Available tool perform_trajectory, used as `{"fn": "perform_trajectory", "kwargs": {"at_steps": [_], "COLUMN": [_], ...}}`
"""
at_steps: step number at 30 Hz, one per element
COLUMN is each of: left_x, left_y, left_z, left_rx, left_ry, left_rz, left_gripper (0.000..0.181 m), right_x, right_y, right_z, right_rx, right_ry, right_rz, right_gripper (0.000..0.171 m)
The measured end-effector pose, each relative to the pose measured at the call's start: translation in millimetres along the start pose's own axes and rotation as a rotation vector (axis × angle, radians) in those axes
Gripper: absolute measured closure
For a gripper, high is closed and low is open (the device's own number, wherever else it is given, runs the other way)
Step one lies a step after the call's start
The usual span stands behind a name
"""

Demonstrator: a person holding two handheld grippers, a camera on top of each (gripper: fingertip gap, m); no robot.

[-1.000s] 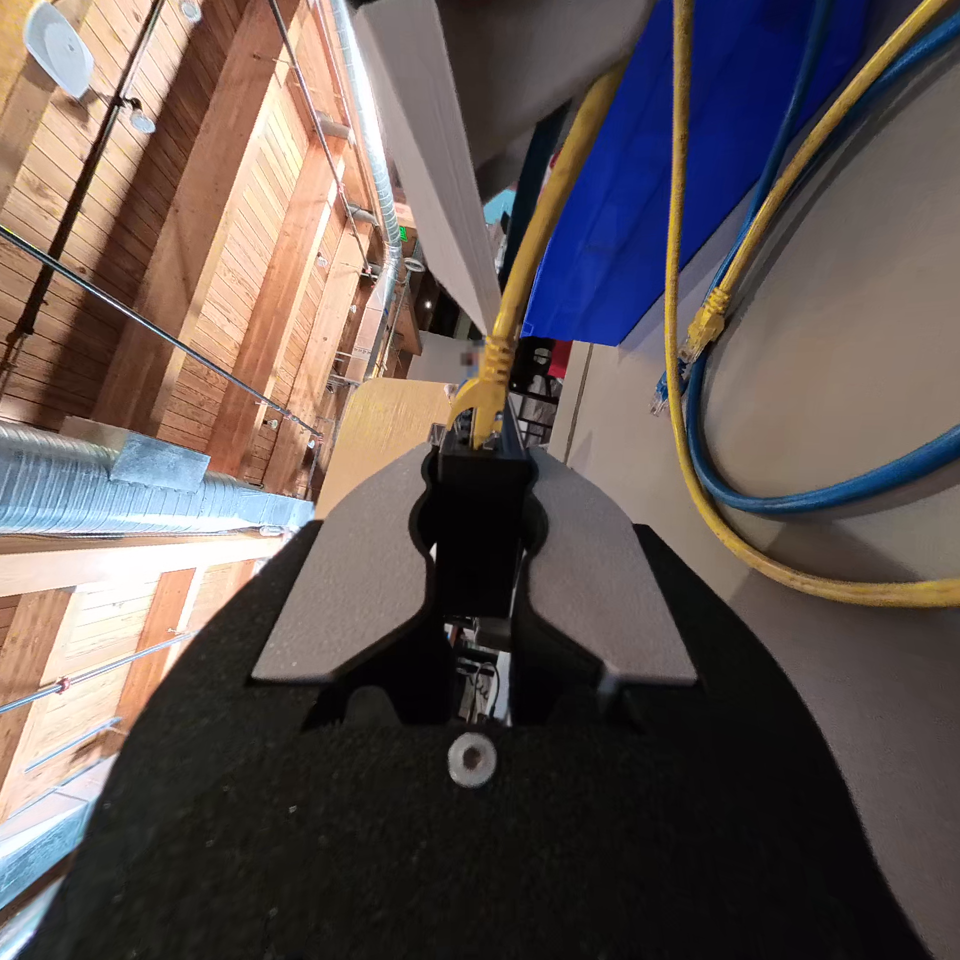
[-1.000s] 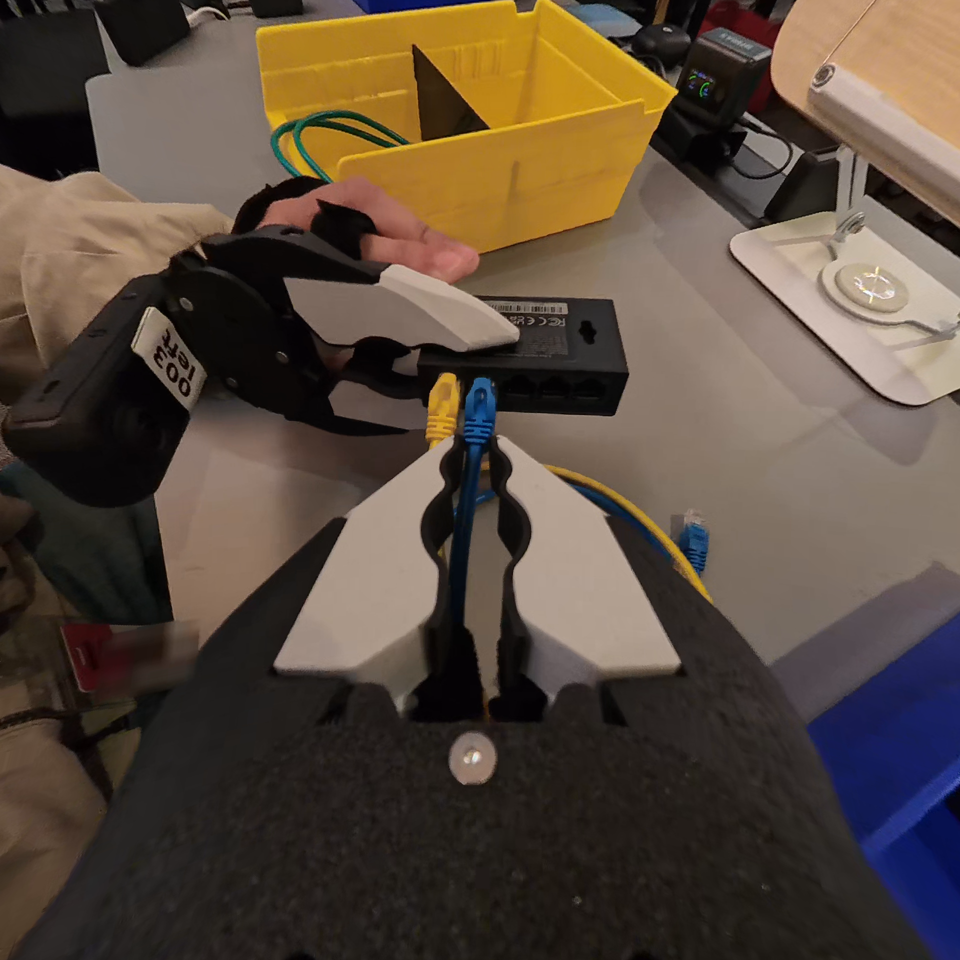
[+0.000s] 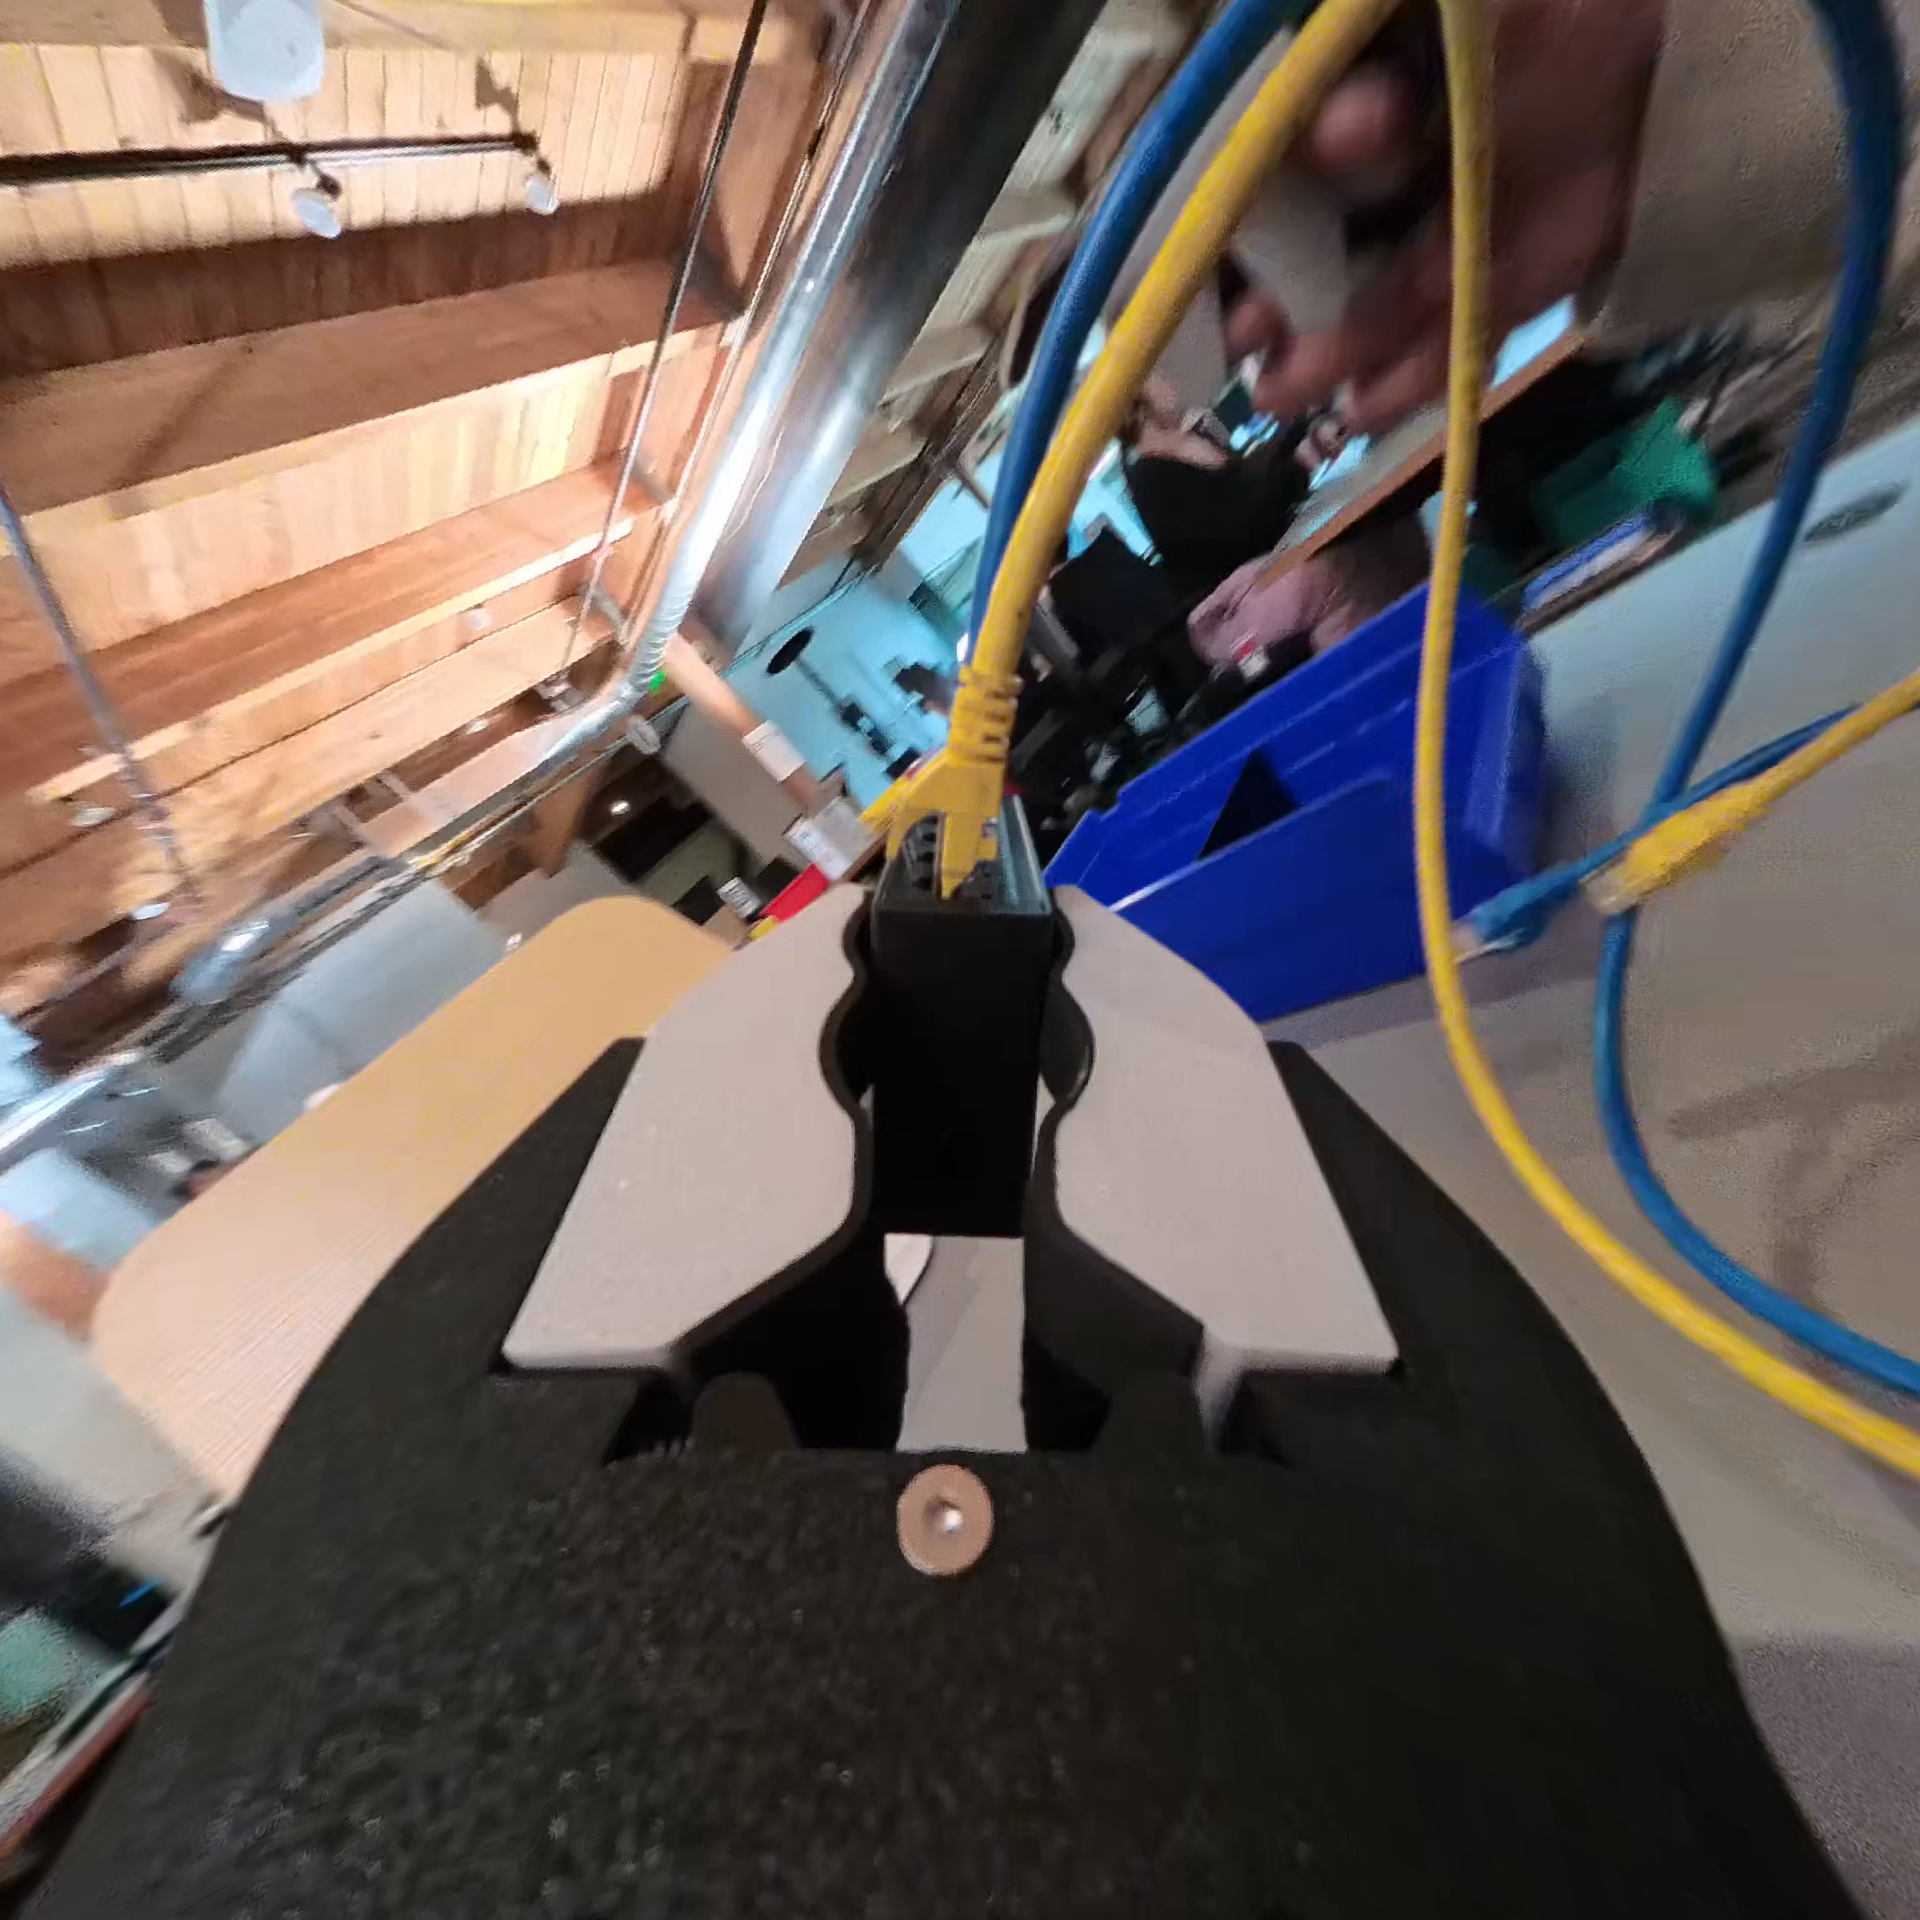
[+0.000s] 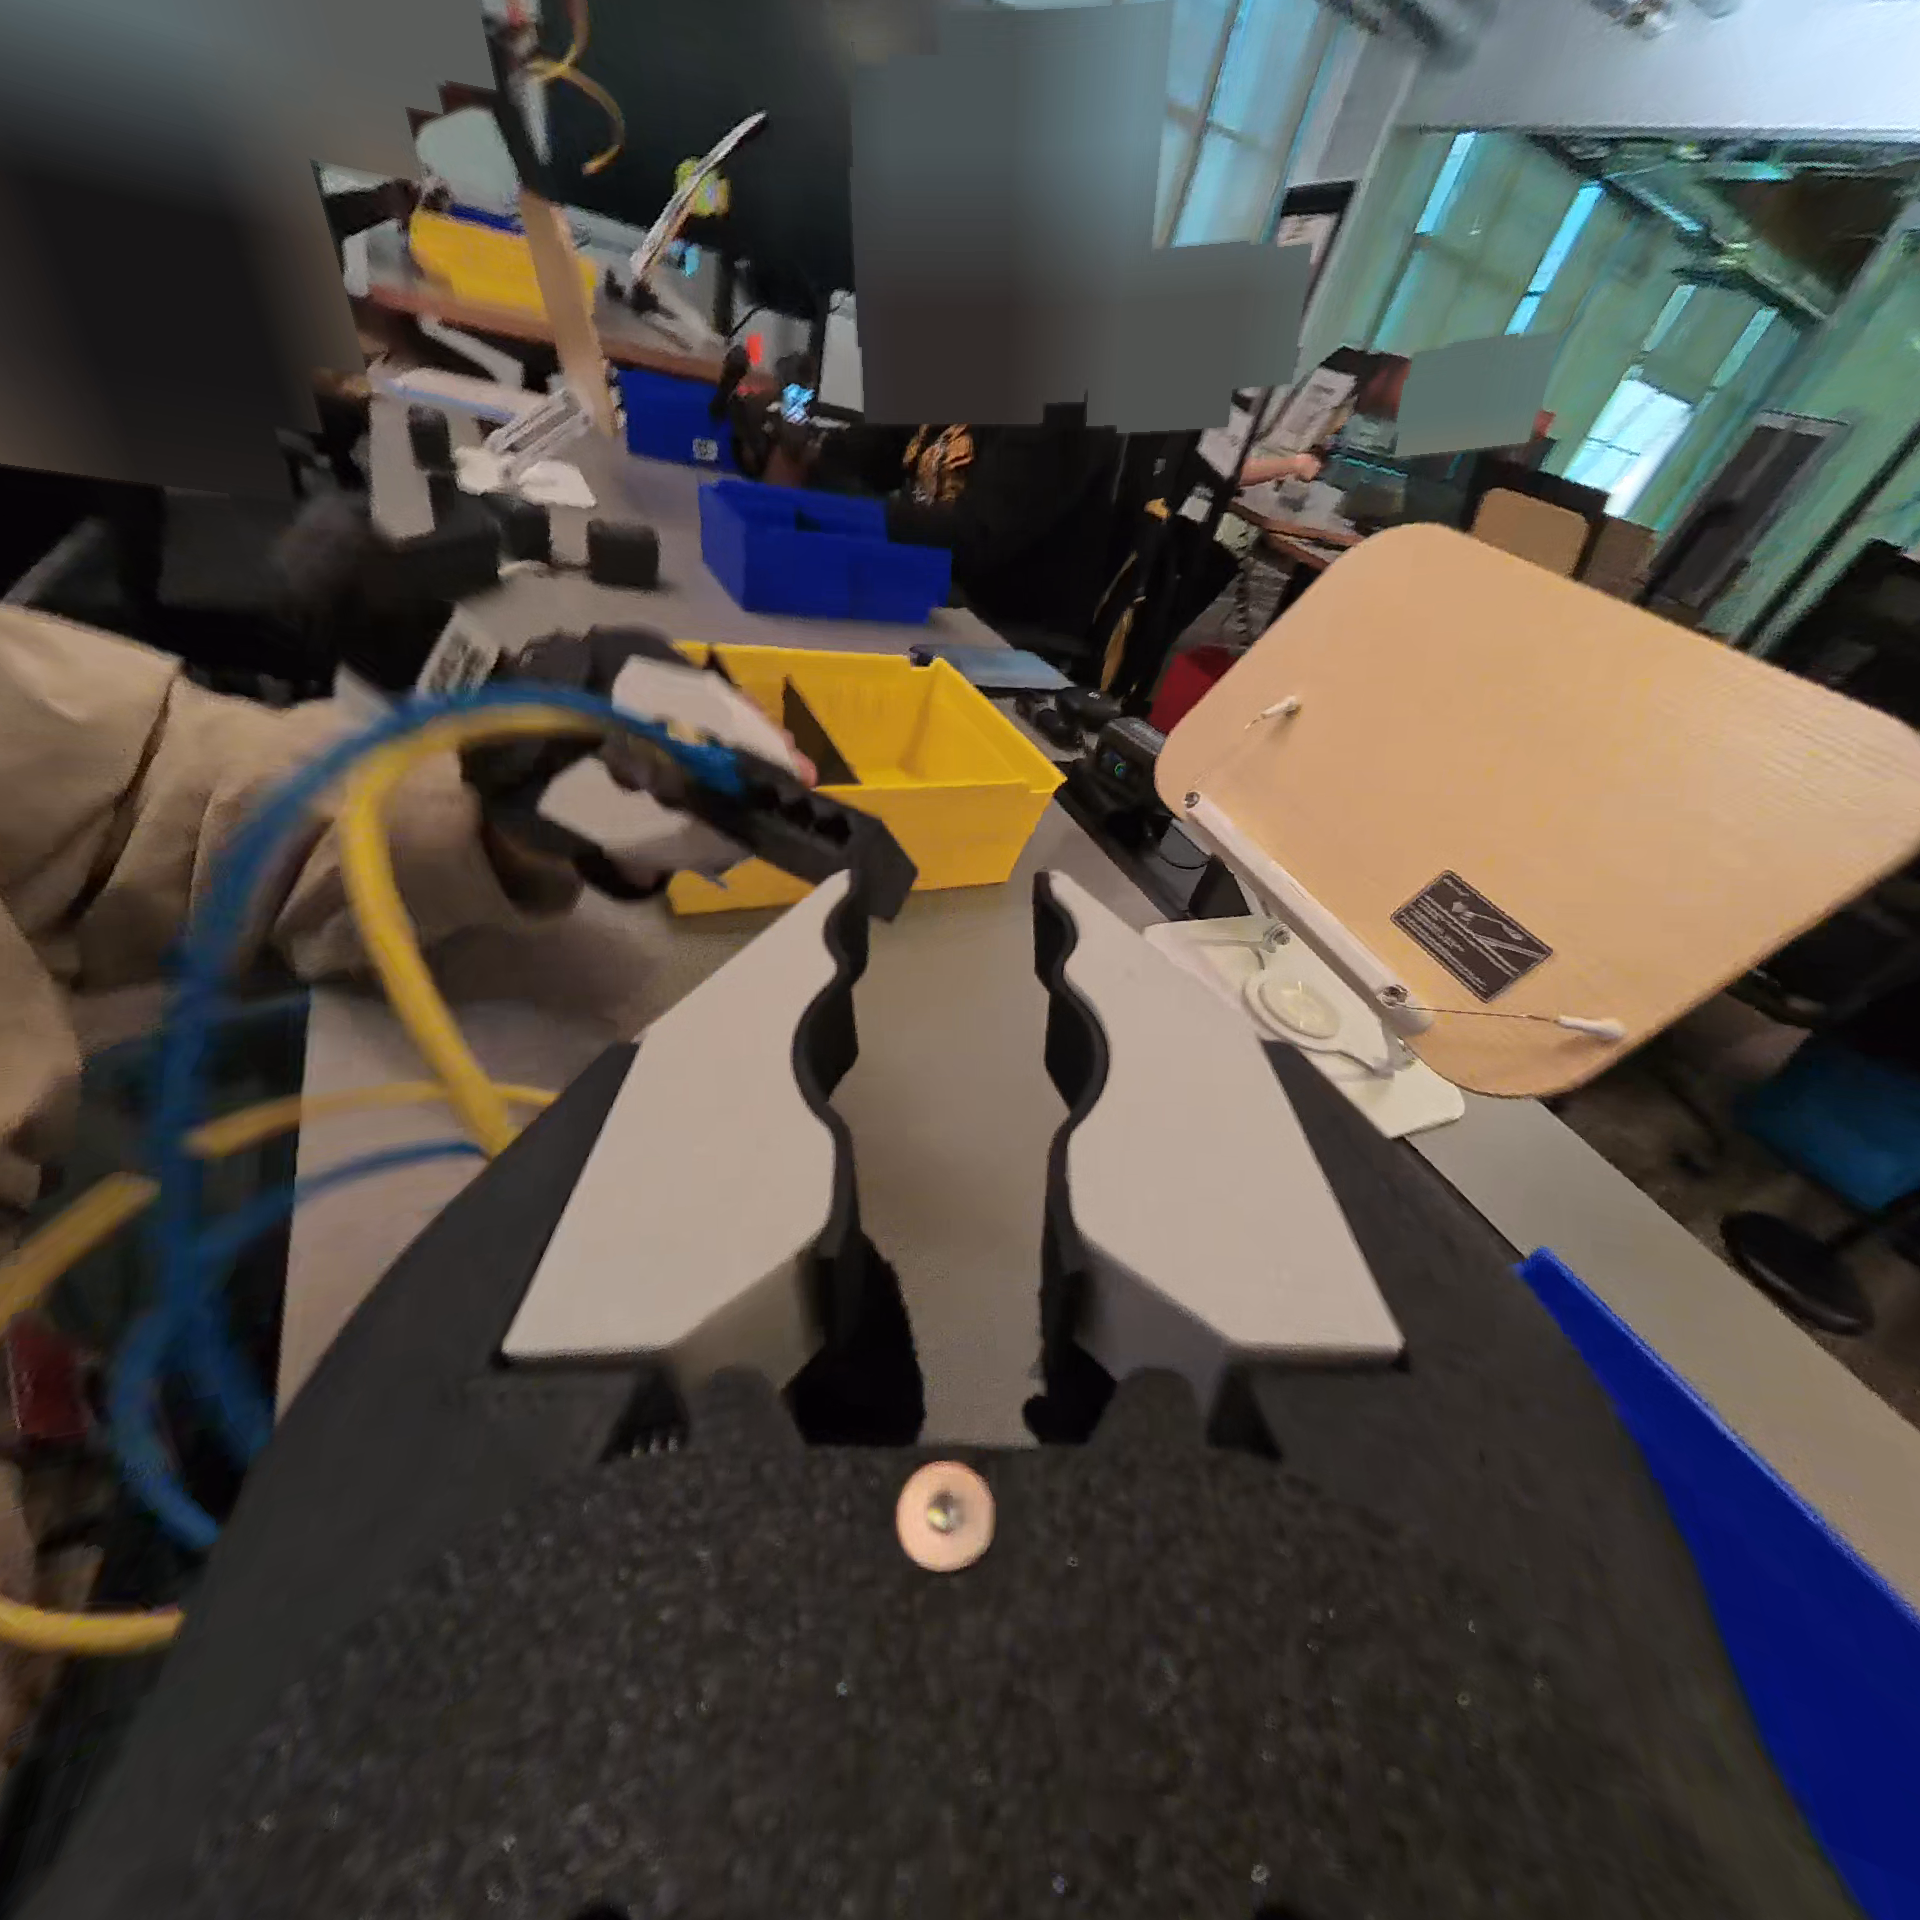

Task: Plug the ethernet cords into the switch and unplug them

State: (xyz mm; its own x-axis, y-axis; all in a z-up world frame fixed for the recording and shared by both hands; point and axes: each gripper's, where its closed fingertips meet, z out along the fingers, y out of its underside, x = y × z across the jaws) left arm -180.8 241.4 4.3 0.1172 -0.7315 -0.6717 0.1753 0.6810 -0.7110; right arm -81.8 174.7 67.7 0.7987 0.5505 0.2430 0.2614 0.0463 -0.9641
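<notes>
My left gripper (image 3: 961, 920) is shut on the black switch (image 3: 956, 1081) and holds it up off the grey table. A yellow cord (image 3: 971, 790) is plugged into the switch. A blue cord (image 3: 1039, 436) runs down beside it, its plug hidden there. Loose yellow (image 3: 1673, 852) and blue (image 3: 1507, 920) plugs hang at the right. In the right wrist view the left gripper (image 4: 686, 717) holds the switch (image 4: 831, 831) in the air, with the yellow cord (image 4: 384, 883) and blue cord (image 4: 197, 997) looping down from it. My right gripper (image 4: 945, 904) is open and empty, just right of the switch.
A yellow bin (image 4: 935, 779) stands behind the switch. A tan board on a white stand (image 4: 1507, 790) is at the right. Blue bins sit farther back (image 4: 821, 556) and at the near right edge (image 4: 1714, 1507). A person's sleeve (image 4: 104, 748) is at the left.
My right gripper has let go of the blue cord, opened and drawn back. My left gripper has lifted the switch off the table with both cords trailing.
</notes>
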Motion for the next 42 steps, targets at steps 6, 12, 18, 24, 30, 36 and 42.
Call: {"fn": "perform_trajectory", "kwargs": {"at_steps": [6, 12, 18, 24, 30, 36, 42], "left_x": [3, 6, -19, -87, -65, 35, 92], "left_y": [-51, -58, -22, 6, -9, 13, 12], "left_z": [6, 18, 23, -15, -96, -177, -211], "left_rx": [0.175, 0.227, 0.069, -0.140, -0.345, -0.657, -0.797], "left_ry": [0.268, 0.409, 0.314, -0.067, -0.309, -0.375, -0.317], "left_rz": [-0.219, -0.367, -0.515, -0.753, -0.699, -0.697, -0.893], "left_gripper": [0.154, 0.153, 0.137, 0.149, 0.149, 0.152, 0.150], "right_x": [-55, -68, -19, 103, 68, 49, 49], "right_y": [16, 7, 18, 24, 112, 202, 201], "right_z": [56, 82, 86, 88, 149, 188, 186], "right_rx": [-0.033, -0.033, -0.156, -0.347, -0.510, -0.517, -0.399], "right_ry": [-0.319, -0.349, -0.193, 0.428, 0.419, 0.394, 0.492], "right_rz": [-0.091, -0.313, -0.390, -0.645, -0.813, -0.762, -0.747], "right_gripper": [0.123, 0.145, 0.145, 0.145, 0.145, 0.145, 0.145]}}
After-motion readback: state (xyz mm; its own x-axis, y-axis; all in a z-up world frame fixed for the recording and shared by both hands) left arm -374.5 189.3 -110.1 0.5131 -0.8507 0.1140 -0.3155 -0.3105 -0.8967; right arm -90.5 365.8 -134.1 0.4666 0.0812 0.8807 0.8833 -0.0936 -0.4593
